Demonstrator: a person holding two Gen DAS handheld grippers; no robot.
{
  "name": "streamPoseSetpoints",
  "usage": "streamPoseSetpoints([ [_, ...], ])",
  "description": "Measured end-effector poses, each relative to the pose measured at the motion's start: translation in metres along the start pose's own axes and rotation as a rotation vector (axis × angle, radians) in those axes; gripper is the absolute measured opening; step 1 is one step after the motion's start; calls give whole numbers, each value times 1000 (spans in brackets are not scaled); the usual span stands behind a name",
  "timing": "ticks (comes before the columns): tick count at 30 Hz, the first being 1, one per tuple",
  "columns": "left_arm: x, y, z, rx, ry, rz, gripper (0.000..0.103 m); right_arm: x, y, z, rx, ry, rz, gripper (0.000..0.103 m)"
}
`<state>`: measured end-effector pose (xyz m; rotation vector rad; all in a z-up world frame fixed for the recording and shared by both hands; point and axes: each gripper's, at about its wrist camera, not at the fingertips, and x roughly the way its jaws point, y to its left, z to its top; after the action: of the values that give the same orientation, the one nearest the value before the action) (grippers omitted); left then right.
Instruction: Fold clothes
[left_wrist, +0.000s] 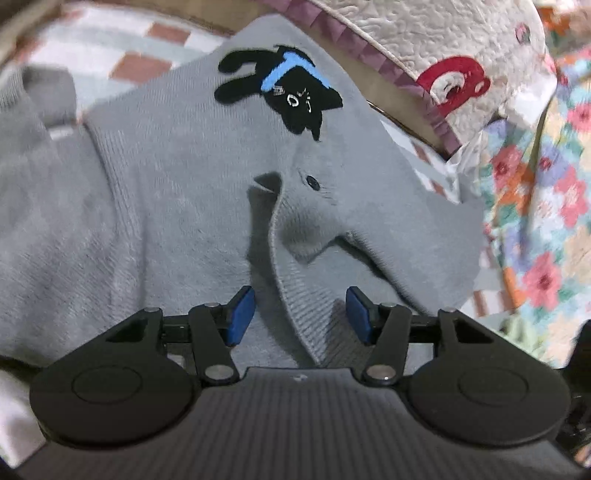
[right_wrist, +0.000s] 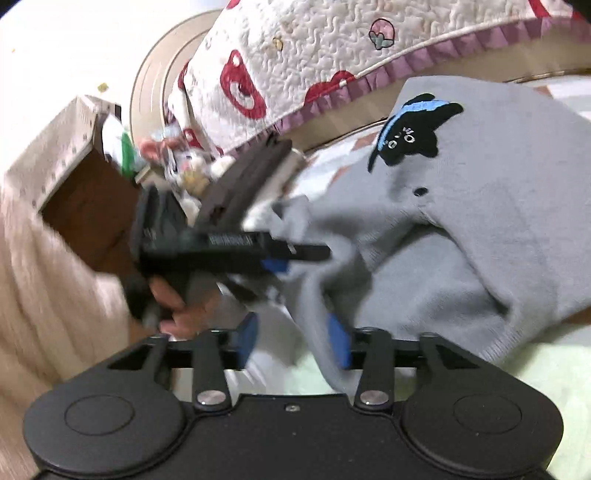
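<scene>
A grey knitted cardigan (left_wrist: 177, 192) with a black cat patch (left_wrist: 291, 96) and a dark button (left_wrist: 312, 181) lies rumpled on the bed. My left gripper (left_wrist: 300, 315) is open just over it, and the cardigan's ribbed hem (left_wrist: 306, 325) runs between the two blue pads (left_wrist: 242, 314). In the right wrist view the cardigan (right_wrist: 498, 221) fills the right side, its cat patch (right_wrist: 413, 129) near the top. My right gripper (right_wrist: 293, 343) is open, with a grey fold of the cardigan against its right pad (right_wrist: 340, 343). The left gripper (right_wrist: 291, 258) shows there blurred, held by a hand (right_wrist: 173, 306).
A cream quilted cover (right_wrist: 314, 48) with red prints and a purple frill lies beyond the cardigan. A flowered quilt (left_wrist: 546, 221) is at the right and a checked sheet (left_wrist: 122, 48) underneath. A brown wooden box (right_wrist: 88, 206) and a pale knitted sleeve (right_wrist: 48, 295) are at the left.
</scene>
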<state>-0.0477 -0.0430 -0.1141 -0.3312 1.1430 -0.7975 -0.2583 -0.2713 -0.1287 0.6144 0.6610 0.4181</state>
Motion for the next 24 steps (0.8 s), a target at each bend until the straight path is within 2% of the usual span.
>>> streamPoseSetpoints([
  [1, 3, 4, 0, -29, 12, -20, 47, 10, 1, 3, -7, 16, -8, 57],
  [3, 8, 13, 1, -93, 34, -56, 20, 33, 0, 9, -21, 58, -35, 58],
  [4, 7, 15, 1, -110, 39, -72, 2, 50, -4, 12, -3, 95, -72, 58],
  [5, 3, 15, 1, -117, 43, -97, 2, 66, -8, 15, 18, 133, -110, 59],
  [7, -4, 14, 2, -130, 51, -147, 2, 90, -26, 19, 157, 193, -190, 63],
  [8, -7, 14, 3, -136, 56, -171, 2, 92, -31, 19, 217, 172, -141, 63],
  [9, -11, 13, 3, -143, 60, -196, 2, 92, -35, 20, 274, 145, -83, 56],
  [10, -15, 13, 4, -150, 64, -221, 2, 93, -39, 20, 331, 117, -25, 34],
  [11, -18, 13, 5, -156, 68, -246, 2, 91, -35, 19, 322, 101, 44, 27],
  [13, -25, 12, 6, -169, 77, -295, 2, 78, -17, 11, 239, 52, 155, 22],
  [16, -30, 14, 5, -182, 124, -324, 2, 52, 1, -13, 128, -23, 227, 20],
  [17, -29, 14, 4, -176, 138, -301, 2, 47, -1, -21, 142, -23, 223, 19],
  [20, -21, 12, 0, -103, 139, -133, 4, 43, -4, -43, 114, 16, 152, 18],
  [22, -17, 8, -2, -25, 110, -5, 4, 49, 1, -55, 35, 84, 46, 18],
  [24, -17, 5, 0, -6, 98, 10, 5, 60, 3, -62, -15, 142, -2, 17],
])
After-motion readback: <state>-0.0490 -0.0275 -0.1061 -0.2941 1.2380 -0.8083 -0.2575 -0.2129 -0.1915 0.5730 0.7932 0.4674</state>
